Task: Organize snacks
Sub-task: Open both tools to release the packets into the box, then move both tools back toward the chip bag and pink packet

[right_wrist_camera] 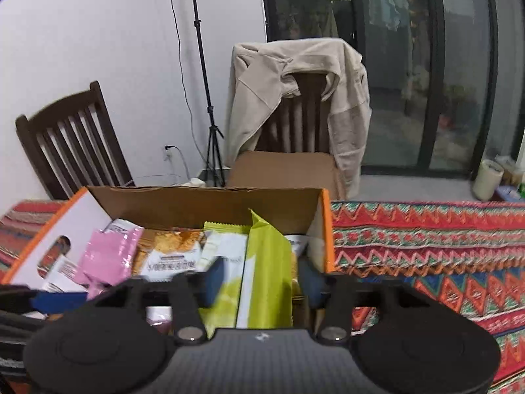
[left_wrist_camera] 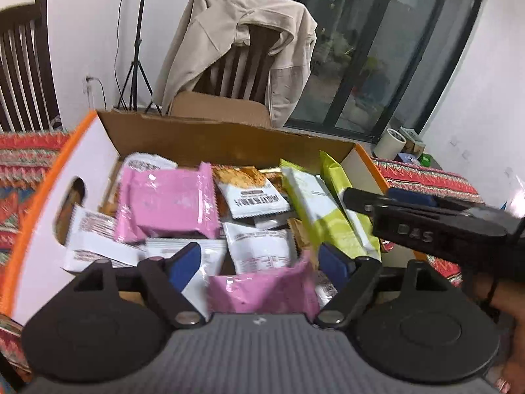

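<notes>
Dim, flat indoor light, cool cast; no hard shadows. Glare spots on pink snack packets [left_wrist_camera: 167,200]. Motion blur on near pink packet [left_wrist_camera: 262,290] and patterned cloth [right_wrist_camera: 426,262] in both views. Strong fisheye bend: walls, glass door [right_wrist_camera: 410,65] curve; dark vignette in corners. Glass dark, faintly reflective.

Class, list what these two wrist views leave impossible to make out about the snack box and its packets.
- Box floor: left view, buried under packets.
- Lower pink packet: left view, its near end hidden by the left hand-held gripper body.
- White packet print: right view, blurred.
- Green packets: right view, bottoms hidden behind the right hand-held gripper.
</notes>
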Demonstrator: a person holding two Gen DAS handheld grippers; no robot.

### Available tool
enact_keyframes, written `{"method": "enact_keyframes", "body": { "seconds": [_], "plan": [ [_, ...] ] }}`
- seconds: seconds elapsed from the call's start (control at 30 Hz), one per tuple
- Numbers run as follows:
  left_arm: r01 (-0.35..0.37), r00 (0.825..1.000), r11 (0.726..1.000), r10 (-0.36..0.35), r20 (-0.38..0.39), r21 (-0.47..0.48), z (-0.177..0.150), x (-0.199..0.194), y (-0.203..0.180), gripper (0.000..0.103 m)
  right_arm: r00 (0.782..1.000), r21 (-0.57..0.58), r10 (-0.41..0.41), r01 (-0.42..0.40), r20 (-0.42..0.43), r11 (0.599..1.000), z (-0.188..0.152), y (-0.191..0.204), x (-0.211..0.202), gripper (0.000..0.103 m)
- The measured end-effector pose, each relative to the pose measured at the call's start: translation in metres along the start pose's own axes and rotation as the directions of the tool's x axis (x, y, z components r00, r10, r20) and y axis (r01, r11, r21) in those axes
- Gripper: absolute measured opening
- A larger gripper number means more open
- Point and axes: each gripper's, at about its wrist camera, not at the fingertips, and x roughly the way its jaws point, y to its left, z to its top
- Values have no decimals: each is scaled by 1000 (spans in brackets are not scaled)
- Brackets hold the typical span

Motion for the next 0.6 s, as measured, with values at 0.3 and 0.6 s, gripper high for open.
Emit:
{"method": "enact_keyframes", "body": {
  "seconds": [0.3,0.6],
  "plan": [
    [-112,993,992,109,50,60,0,-88,26,86,1000,-178,3,-3,-1,984,15,17,-83,76],
    [-129,987,986,117,114,104,-60,-216,40,93,999,-244,23,-10,48,970,-7,27,-217,87]
  ]
}}
